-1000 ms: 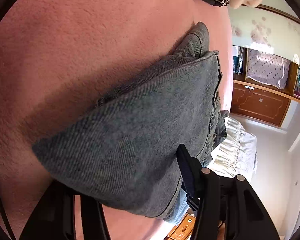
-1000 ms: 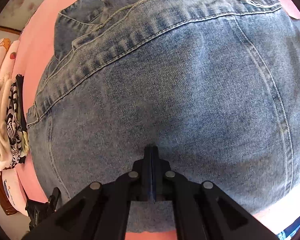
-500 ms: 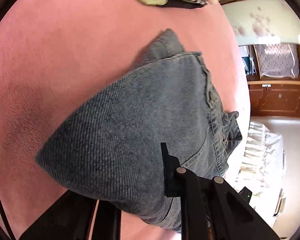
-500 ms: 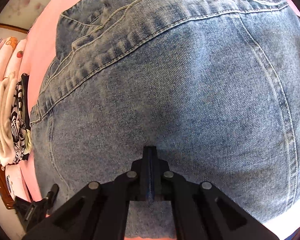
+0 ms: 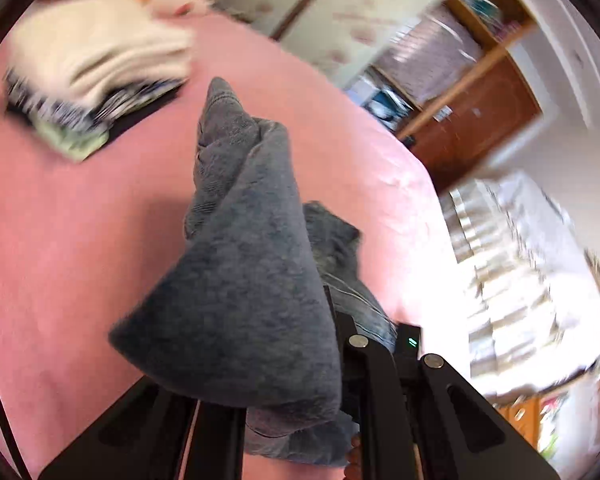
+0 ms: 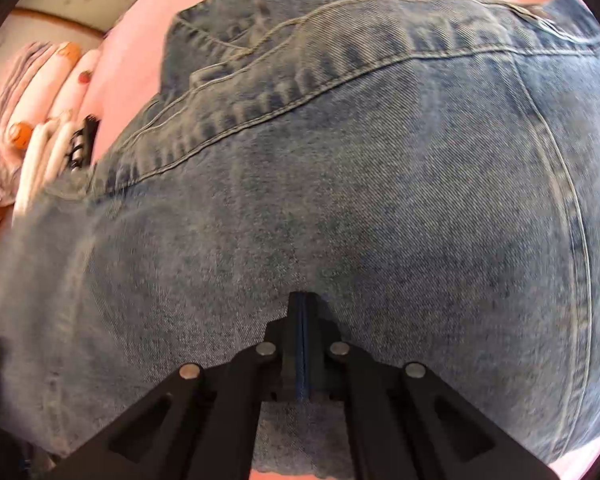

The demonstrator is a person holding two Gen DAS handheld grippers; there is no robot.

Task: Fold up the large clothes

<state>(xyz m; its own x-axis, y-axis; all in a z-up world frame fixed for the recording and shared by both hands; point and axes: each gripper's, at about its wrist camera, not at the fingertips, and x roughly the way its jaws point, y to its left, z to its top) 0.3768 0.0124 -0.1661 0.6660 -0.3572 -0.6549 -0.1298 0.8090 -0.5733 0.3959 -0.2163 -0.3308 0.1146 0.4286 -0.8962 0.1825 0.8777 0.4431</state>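
A pair of blue denim jeans (image 6: 340, 200) lies on the pink bed (image 5: 60, 240). In the left wrist view the jeans (image 5: 244, 280) bunch into a raised, narrow fold that drapes over my left gripper (image 5: 300, 380); the fabric hides its left finger, and its jaws look closed on the denim. In the right wrist view my right gripper (image 6: 302, 312) is shut, its fingers pressed together on a fold of the jeans, with the waistband and seams spread ahead of it.
A stack of folded clothes (image 5: 96, 72) sits at the far left of the bed, and shows at the left edge in the right wrist view (image 6: 48, 148). The bed's edge (image 5: 420, 208) drops off at the right, with wooden cabinets (image 5: 480, 112) and a white cover (image 5: 520, 280) beyond.
My left gripper has swung and lifted, pulling the jeans from a broad flat panel into a narrow raised fold. The right gripper keeps its grip and has shifted slightly.
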